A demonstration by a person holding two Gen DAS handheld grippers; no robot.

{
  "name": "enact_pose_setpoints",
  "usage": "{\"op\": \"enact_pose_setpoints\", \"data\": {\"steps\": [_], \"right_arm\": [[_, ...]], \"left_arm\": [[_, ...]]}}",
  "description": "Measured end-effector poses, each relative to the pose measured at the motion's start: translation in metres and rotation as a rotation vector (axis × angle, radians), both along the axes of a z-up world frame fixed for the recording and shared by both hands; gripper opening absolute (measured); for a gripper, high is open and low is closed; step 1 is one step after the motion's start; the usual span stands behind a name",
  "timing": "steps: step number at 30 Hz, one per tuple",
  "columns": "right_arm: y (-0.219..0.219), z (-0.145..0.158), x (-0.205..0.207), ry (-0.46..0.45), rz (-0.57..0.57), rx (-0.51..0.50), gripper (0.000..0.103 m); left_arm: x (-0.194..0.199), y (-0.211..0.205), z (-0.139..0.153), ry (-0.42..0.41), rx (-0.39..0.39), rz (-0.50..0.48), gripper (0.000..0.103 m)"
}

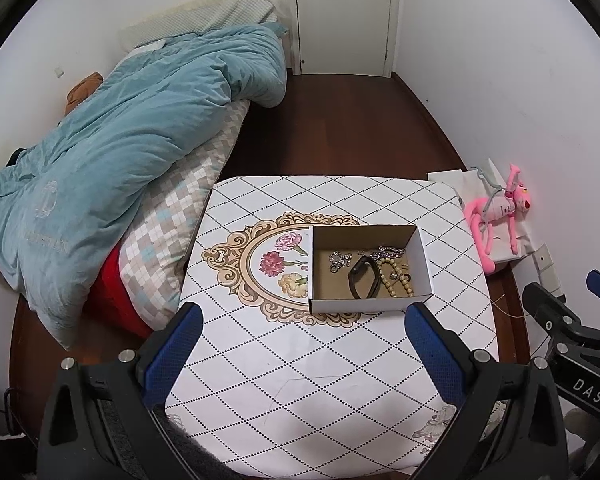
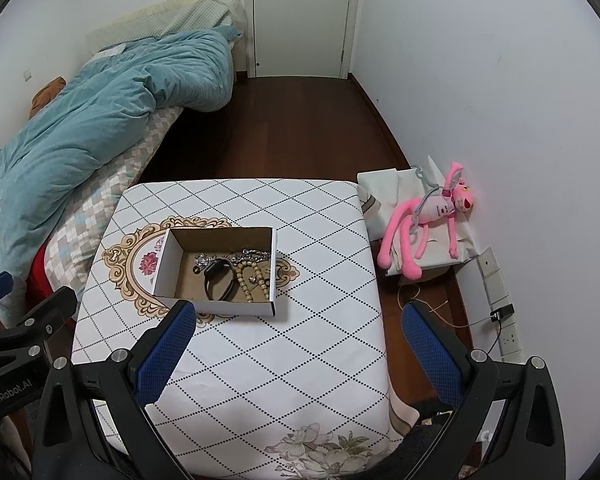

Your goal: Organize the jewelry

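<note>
A white cardboard box (image 1: 422,258) with a brown inside stands on the table with the diamond-patterned cloth (image 1: 300,360). In it lie a black wristband (image 1: 364,278), a cream bead string (image 1: 396,280), small silver rings (image 1: 338,260) and a silver chain (image 1: 388,252). The box (image 2: 162,264) also shows in the right wrist view, with the wristband (image 2: 219,280) and beads (image 2: 254,280) inside. My left gripper (image 1: 304,316) is open and empty, just short of the box's near wall. My right gripper (image 2: 296,316) is open and empty, near the box's right corner.
A bed with a teal duvet (image 1: 132,152) lies left of the table. A pink plush toy (image 2: 428,216) rests on white bags by the right wall. Wall sockets and a cable (image 2: 500,312) are low on the right. A closed door (image 2: 300,20) is at the far end.
</note>
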State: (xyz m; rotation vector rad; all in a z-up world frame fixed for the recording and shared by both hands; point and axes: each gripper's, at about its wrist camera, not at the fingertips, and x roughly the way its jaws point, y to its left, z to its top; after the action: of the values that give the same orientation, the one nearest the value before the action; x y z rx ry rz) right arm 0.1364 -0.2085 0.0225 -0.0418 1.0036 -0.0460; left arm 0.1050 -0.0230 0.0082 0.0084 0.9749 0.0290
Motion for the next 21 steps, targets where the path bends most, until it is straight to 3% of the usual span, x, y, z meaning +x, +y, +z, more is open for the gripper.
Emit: {"op": "enact_pose_setpoints", "data": {"steps": [21], "right_arm": [[-0.0031,0.0032,0.0004,-0.007,-0.009,-0.002,0.103]], "left_arm": [[-0.0003,-0.0019,0.0021,-0.002,0.002,-0.003,0.103]]}}
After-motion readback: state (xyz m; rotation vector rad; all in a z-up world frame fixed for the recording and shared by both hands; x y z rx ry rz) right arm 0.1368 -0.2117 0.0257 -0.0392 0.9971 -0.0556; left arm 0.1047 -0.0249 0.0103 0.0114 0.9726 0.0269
